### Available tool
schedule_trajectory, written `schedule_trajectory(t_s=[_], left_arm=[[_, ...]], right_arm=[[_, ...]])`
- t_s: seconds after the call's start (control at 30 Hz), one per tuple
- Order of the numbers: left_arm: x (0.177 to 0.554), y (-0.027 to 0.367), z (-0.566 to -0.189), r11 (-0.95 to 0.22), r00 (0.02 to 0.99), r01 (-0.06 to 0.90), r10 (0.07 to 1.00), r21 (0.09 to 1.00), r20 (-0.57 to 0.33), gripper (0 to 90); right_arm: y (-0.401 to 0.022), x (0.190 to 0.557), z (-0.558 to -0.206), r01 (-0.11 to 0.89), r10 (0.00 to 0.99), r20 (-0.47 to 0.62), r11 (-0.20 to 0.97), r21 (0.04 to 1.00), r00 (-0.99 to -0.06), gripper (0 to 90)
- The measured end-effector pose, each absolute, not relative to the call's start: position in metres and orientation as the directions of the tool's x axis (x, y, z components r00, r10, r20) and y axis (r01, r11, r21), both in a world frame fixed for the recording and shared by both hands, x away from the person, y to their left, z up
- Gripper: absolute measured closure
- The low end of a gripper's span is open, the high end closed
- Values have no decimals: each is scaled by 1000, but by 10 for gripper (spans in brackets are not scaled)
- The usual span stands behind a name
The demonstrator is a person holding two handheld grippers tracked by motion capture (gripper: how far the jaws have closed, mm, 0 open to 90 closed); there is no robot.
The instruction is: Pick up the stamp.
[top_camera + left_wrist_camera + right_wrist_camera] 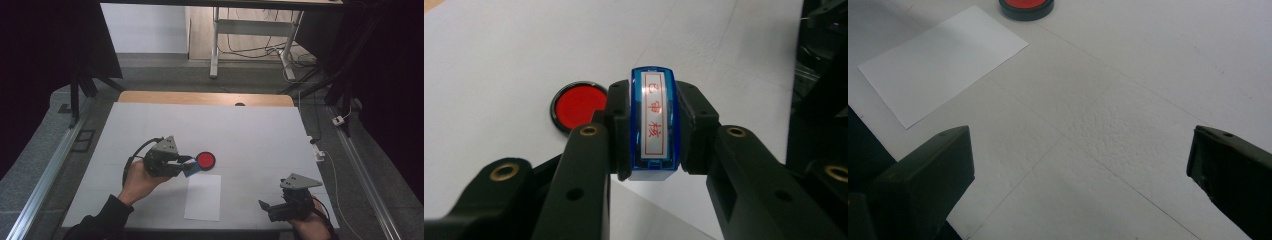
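Covering the table (150,125) — white sheet, grey floor (165,65), desk legs (215,45) beyond.

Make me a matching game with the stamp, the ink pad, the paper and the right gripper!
Things:
1. stamp
2. ink pad
3. paper
4. right gripper

Descriptions:
A. round, red, black-rimmed
B. open, holding nothing
C. blue, clamped in the left gripper
D. white, flat on the table

Pairs: 1-C, 2-A, 3-D, 4-B
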State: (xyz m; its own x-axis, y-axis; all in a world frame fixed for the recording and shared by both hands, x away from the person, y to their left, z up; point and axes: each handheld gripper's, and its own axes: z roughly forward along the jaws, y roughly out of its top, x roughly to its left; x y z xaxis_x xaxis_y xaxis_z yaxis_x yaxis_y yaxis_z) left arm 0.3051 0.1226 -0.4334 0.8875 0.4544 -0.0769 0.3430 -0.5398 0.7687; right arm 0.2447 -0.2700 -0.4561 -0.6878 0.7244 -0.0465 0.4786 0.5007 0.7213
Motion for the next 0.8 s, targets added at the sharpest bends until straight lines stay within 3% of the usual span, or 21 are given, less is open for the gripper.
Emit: schedule_trajectory(t_s=[0.8], left_arm=[[294,110,-427,-525,929,285,357,802,-96,706]], right_arm=[[-270,245,-456,480,723,-43,501,720,-690,0]])
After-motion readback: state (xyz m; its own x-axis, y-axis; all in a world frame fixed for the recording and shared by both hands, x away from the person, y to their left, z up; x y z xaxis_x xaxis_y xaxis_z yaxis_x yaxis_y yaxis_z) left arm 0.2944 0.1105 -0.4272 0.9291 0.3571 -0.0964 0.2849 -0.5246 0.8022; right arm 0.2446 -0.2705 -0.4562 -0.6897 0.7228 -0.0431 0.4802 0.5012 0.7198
